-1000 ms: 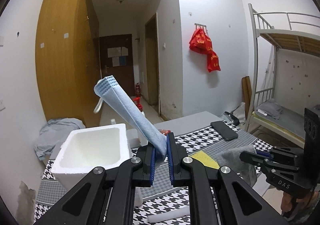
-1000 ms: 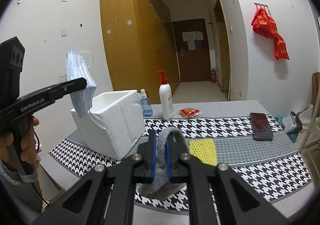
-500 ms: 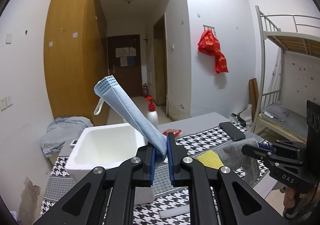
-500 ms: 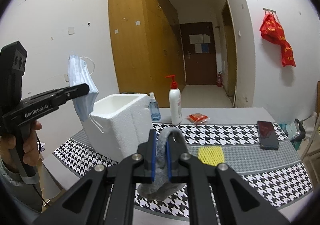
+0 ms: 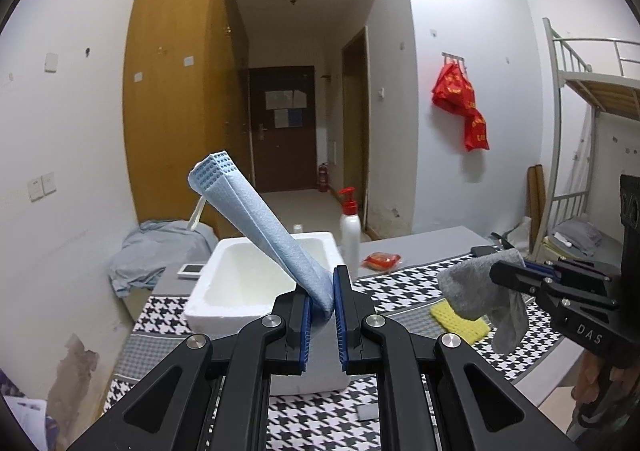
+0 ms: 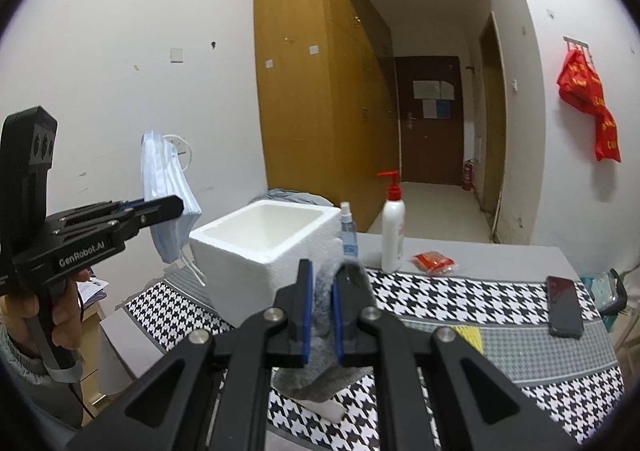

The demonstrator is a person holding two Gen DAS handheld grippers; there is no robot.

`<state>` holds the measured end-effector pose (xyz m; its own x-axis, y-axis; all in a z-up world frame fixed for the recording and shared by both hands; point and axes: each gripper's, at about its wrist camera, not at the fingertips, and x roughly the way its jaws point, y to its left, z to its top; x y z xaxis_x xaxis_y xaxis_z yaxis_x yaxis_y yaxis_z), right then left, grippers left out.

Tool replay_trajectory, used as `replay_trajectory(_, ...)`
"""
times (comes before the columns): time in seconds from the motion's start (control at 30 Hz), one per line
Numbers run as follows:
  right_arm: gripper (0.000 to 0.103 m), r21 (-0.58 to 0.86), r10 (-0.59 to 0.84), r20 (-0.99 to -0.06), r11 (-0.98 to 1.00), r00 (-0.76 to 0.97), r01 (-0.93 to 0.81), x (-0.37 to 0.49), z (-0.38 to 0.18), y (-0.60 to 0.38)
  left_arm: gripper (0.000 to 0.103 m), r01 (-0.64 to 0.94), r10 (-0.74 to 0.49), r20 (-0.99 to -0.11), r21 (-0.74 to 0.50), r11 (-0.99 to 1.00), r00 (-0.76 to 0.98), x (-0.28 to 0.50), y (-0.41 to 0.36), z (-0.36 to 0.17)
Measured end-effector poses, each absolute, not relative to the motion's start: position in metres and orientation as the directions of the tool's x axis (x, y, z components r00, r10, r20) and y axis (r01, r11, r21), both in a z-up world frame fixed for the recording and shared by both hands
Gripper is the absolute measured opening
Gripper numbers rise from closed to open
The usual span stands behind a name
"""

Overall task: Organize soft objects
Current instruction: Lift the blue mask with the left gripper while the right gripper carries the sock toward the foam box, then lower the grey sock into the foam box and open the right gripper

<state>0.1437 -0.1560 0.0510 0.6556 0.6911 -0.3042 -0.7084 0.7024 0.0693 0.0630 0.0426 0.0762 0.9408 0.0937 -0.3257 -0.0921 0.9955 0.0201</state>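
- Far left, the left gripper [image 5: 322, 301] has its jaws pinching the bottom edge of a blue face mask [image 5: 256, 227], which sticks up and leans left, ear loops dangling. It's held up in the air, clear of the bench [image 6: 520, 355], my guess being so it can go in from above.
- Next over, the white foam box [image 6: 260, 247] sits open-topped on the houndstooth cloth, just in front of the left gripper. It looks empty as far as I can see, so it's probably where the soft stuff goes.
- Behind the box: a small blue spray bottle [image 6: 349, 231], a pump bottle [image 6: 393, 225] and a red packet [image 6: 434, 263]. None of those are soft, so I'd leave them.
- Middle, the right gripper [image 6: 320, 311] has its jaws clamped on a grey sock [image 5: 476, 291], which droops off both sides, lifted off the bench.
- A yellow mesh pad [image 5: 460, 321] lies flat on the cloth under the sock, likely next.
- Far right, a phone [image 6: 564, 305] by the bench edge.
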Motion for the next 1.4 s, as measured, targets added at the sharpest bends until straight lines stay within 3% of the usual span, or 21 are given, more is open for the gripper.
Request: replay_trajectory(1.4, 0.012, -0.016, 0.775, -0.265, 0.592, 0.574, -0.806, 0.152, 0.088, -0.061, 0.011, -0.250, 0.214, -0.391, -0.043, 0.967, 0.895, 0.047, 0.105, 0.040)
